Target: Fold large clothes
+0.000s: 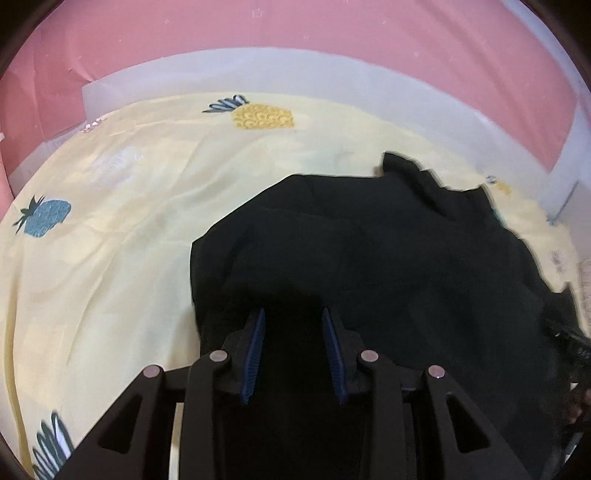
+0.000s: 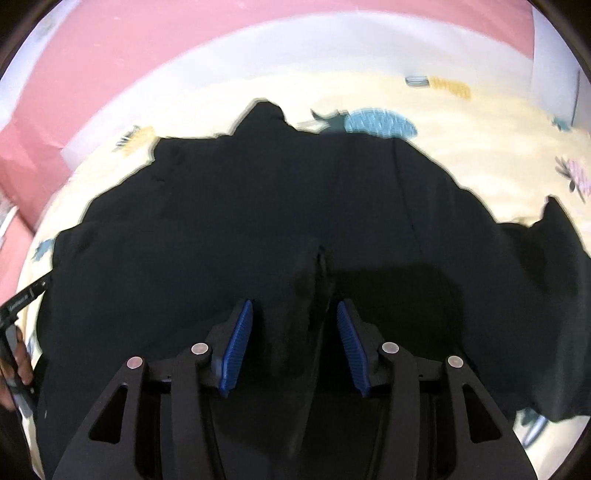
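Left fingers: the left gripper [image 1: 292,314] has its blue-padded fingers [image 1: 255,347] spread apart, with only the black garment [image 1: 369,251] showing in the gap; whether the tips touch the cloth cannot be told.
Right fingers: the right gripper [image 2: 294,308] is likewise spread wide, its blue pads [image 2: 238,343] on either side of a raised ridge of the black garment [image 2: 258,206], not pinching it.
Garment: dark, rumpled, spread flat on the yellow sheet [image 1: 110,258]; its near part lies under both grippers, and its far edge is uneven with a pointed peak.
Sheet: pale yellow with pineapple prints, showing around the garment's left, far and right edges.
White border: a pale band [image 1: 258,70] beyond the garment, along the sheet's far edge.
Pink surface: farthest from the garment [image 1: 295,26], behind the white band.
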{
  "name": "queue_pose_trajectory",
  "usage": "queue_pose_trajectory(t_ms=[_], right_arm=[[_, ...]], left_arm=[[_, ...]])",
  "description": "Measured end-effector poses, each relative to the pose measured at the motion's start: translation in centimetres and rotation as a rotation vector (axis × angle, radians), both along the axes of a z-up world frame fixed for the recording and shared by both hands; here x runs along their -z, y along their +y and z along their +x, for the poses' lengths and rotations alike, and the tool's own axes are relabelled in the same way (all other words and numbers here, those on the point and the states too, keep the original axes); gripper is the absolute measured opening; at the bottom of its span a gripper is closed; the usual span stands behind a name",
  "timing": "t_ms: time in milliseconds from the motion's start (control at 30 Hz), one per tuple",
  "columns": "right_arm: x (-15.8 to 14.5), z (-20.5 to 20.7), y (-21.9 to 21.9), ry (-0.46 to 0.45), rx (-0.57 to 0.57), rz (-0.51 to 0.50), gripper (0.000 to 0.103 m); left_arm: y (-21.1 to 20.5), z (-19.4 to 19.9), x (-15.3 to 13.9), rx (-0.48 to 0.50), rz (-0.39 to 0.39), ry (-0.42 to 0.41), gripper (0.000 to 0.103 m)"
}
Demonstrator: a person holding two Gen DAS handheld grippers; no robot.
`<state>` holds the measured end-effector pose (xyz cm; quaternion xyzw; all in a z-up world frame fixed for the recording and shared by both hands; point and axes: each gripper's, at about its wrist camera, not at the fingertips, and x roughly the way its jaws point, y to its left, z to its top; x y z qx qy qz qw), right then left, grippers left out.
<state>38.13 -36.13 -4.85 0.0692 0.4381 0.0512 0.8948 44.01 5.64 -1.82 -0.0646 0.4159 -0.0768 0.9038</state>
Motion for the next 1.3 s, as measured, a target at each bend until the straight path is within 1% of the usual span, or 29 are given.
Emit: queue_pose_trajectory(t_ms=[67,133,167,200,233,267,300,367,400,467,500,633,700,767,800,867,933,1000,1167,1300], right_arm=[[-0.6,-2.3,0.1,-0.027,-0.026,0.007,0.048],[0.0,-3.7,0.5,-0.014,-0.045,-0.006,0.048],[0.7,-3.9,0.7,0.006,-0.052,-0.026,0.048],[1.5,-3.9,0.8,0.030,-0.056,-0.041,0.048],[1.9,-3.9,0.6,0.042,-0.056,-0.035,0.048],[1.9,-4.0,0.1,0.049,-0.042,-0.003,0.048],[1.6,-4.3,-0.3,0.057,-0.025,0.013,0.048],[0.9,-4.9,-0.5,0.056,-0.020,0.005,0.048],[0.3,-5.9,-0.6,0.046,-0.030,-0.013,0.048],[-0.4,-7.7,-0.9,0.025,-0.032,-0.016,0.048],[-1.0,-9.3,-1.5,0.009,-0.029,-0.001,0.050],[-2.1,-14.4,-3.8,-0.024,-0.001,0.051,0.050],[-2.2,-16.8,-5.3,-0.032,0.023,0.059,0.053],[-2.2,-18.0,-6.4,-0.033,0.047,0.074,0.058],[-2.1,-19.3,-7.6,-0.032,0.070,0.086,0.058],[-2.1,-20.3,-8.9,-0.032,0.101,0.101,0.062],[-2.0,-21.5,-10.6,-0.031,0.134,0.116,0.067],[-1.7,-22.7,-12.3,-0.027,0.164,0.128,0.067],[-1.4,-24.1,-16.0,-0.024,0.232,0.136,0.067],[-1.1,-24.6,-19.0,-0.026,0.306,0.147,0.067]], left_arm=[[0.5,-2.7,-0.8,0.030,-0.031,-0.033,0.034],[0.4,-4.4,-0.5,0.052,-0.041,-0.032,0.034],[0.2,-4.9,0.1,0.062,-0.033,-0.011,0.034],[-0.2,-5.2,0.9,0.068,-0.007,0.013,0.034],[-0.5,-5.5,1.7,0.066,0.021,0.027,0.034],[-0.8,-5.5,1.9,0.061,0.038,0.026,0.034],[-1.1,-5.8,1.6,0.051,0.053,0.023,0.034],[-1.3,-6.8,0.6,0.044,0.034,0.024,0.034],[-1.5,-7.5,-0.1,0.049,0.015,0.022,0.034],[-2.3,-9.4,-1.2,0.066,0.022,-0.001,0.034],[-2.8,-10.3,-1.7,0.077,0.027,-0.014,0.034],[-4.8,-14.6,-3.0,0.137,0.010,-0.041,0.034],[-6.0,-16.7,-3.4,0.162,0.004,-0.045,0.034],[-7.3,-18.2,-3.6,0.181,0.007,-0.040,0.034],[-7.8,-18.9,-3.7,0.197,-0.002,-0.039,0.034],[-8.8,-20.4,-4.0,0.220,-0.012,-0.040,0.036],[-9.8,-20.9,-4.3,0.237,-0.017,-0.046,0.041],[-10.8,-21.5,-4.7,0.258,-0.019,-0.053,0.044],[-13.2,-22.0,-5.6,0.293,-0.016,-0.067,0.046],[-15.2,-21.4,-6.0,0.308,-0.021,-0.072,0.046]])
